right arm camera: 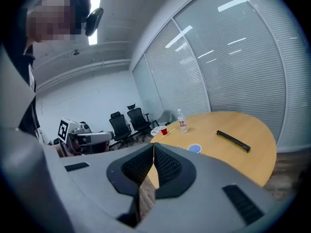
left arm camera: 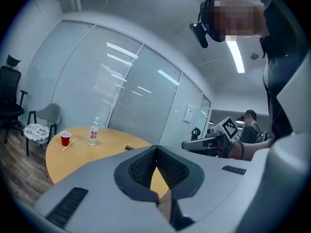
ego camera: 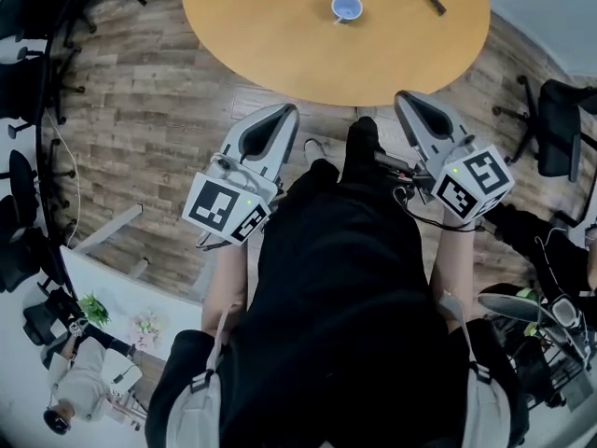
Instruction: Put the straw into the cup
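Round wooden table [ego camera: 280, 45], red cup [left arm camera: 65, 139], straw [left arm camera: 69, 144] alongside

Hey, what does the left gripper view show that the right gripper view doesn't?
Only the left gripper view: the right gripper. Only the right gripper view: the blue cup and the left gripper. Both: the round table, with the red cup, the straw lying beside it, and the water bottle.

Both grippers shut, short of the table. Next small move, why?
Probably carry the left gripper forward over the table toward the straw: it lies flat beside the red cup on the far side, out of reach, and this gripper is shut on nothing.
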Demonstrator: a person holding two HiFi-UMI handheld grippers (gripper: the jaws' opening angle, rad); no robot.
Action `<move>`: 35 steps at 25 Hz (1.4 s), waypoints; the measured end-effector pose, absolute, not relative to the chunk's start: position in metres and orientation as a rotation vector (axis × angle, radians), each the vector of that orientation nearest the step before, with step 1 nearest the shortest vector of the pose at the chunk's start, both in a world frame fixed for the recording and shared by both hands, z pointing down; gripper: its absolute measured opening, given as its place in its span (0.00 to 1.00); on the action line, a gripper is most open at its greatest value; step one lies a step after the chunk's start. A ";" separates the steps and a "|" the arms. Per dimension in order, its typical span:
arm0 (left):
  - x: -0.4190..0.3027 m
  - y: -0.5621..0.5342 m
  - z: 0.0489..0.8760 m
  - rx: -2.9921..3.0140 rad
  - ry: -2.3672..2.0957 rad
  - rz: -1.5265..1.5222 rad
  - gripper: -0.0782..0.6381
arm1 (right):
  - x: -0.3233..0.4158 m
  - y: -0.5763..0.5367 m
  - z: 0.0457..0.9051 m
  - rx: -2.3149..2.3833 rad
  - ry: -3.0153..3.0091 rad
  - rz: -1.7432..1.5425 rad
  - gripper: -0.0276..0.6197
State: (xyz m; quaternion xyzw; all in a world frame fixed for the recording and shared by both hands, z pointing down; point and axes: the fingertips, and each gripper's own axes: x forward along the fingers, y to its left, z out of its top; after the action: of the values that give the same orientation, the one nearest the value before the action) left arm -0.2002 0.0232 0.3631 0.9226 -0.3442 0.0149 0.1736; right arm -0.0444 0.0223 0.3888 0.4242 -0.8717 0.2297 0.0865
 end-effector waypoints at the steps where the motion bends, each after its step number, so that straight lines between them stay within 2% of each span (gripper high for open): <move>1: -0.200 0.024 0.365 2.620 -0.954 0.050 0.13 | -0.044 0.026 0.390 1.280 -2.592 0.691 0.07; 11: -0.187 0.032 0.338 2.676 -0.889 0.000 0.13 | -0.028 0.045 0.373 1.329 -2.573 0.667 0.07; 35: -0.178 0.037 0.346 2.659 -0.902 0.038 0.13 | -0.024 0.049 0.373 1.310 -2.622 0.625 0.07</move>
State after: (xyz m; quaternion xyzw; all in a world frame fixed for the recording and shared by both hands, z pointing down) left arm -0.1782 0.0366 0.3456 0.9338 -0.3168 0.0135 0.1659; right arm -0.0245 0.0492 0.3726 0.4359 -0.8726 0.2082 0.0724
